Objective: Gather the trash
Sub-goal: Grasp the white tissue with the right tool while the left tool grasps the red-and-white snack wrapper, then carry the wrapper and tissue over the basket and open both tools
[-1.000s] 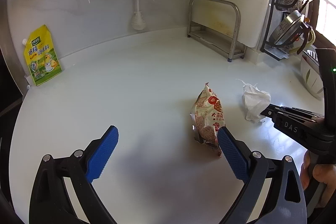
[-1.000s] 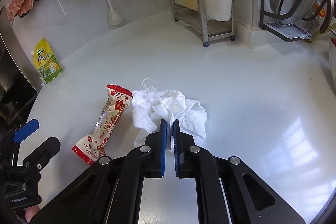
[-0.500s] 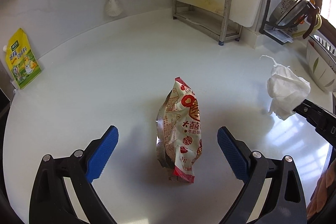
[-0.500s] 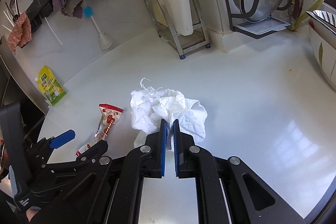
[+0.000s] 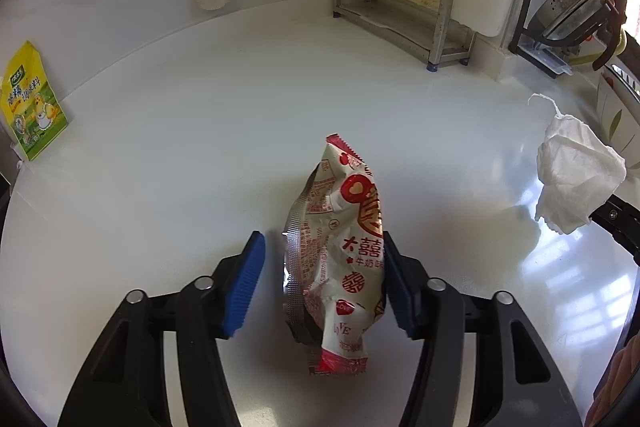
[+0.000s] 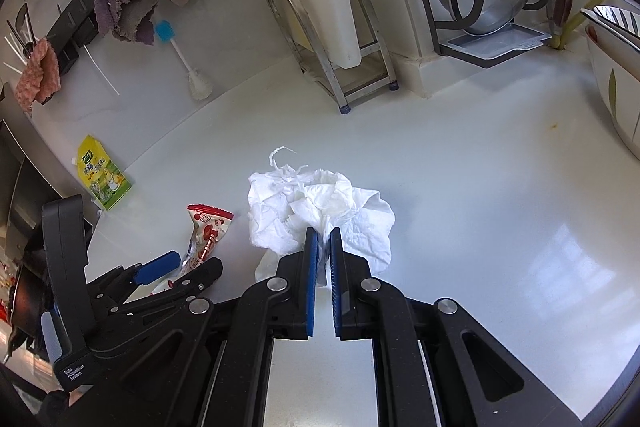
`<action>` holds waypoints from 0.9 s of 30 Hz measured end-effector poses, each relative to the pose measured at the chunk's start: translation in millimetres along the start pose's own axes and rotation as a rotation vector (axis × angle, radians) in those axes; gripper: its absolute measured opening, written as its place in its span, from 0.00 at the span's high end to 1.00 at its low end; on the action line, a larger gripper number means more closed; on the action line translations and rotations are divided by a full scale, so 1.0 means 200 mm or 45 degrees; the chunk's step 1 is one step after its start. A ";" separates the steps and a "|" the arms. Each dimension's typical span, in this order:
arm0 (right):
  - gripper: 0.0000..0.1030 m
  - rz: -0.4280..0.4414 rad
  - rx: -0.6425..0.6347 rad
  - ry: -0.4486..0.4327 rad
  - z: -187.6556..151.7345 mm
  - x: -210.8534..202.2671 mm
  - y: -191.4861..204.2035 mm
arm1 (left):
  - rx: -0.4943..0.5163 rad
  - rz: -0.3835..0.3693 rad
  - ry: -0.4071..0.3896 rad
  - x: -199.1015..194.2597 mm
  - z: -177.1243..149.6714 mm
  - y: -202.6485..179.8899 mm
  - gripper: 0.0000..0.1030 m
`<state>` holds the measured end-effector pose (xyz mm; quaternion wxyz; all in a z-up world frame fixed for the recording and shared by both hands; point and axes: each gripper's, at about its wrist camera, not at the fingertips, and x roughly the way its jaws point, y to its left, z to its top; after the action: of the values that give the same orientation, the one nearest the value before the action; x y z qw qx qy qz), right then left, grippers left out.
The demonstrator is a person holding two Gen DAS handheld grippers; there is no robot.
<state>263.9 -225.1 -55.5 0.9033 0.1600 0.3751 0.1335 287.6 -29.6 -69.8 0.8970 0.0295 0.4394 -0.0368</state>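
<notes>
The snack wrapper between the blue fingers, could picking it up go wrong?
Maybe. The left gripper is closing, but only its right finger touches the snack wrapper; the crinkly pack could slide sideways or buckle. The pads sit near its lower end, so the top may flop. The right gripper pinches just a fold of the crumpled tissue, which might tear or slip out.

The snack wrapper seems half hidden behind the left hand-held gripper.
</notes>
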 end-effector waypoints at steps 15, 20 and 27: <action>0.94 0.018 -0.062 -0.045 -0.16 -0.20 0.13 | 0.089 0.030 -0.171 -0.41 -0.23 0.04 0.72; 0.94 0.039 -0.059 -0.077 -0.36 -0.40 0.20 | 0.120 0.029 -0.226 -0.64 -0.40 0.05 0.72; 0.94 -0.018 -0.056 -0.083 -0.75 -0.71 0.28 | 0.141 0.002 -0.273 -0.90 -0.69 0.02 0.72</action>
<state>51.2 -197.2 -43.6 0.9192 0.1418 0.3437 0.1302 69.2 -7.0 -11.9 0.9358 0.0752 0.3384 -0.0634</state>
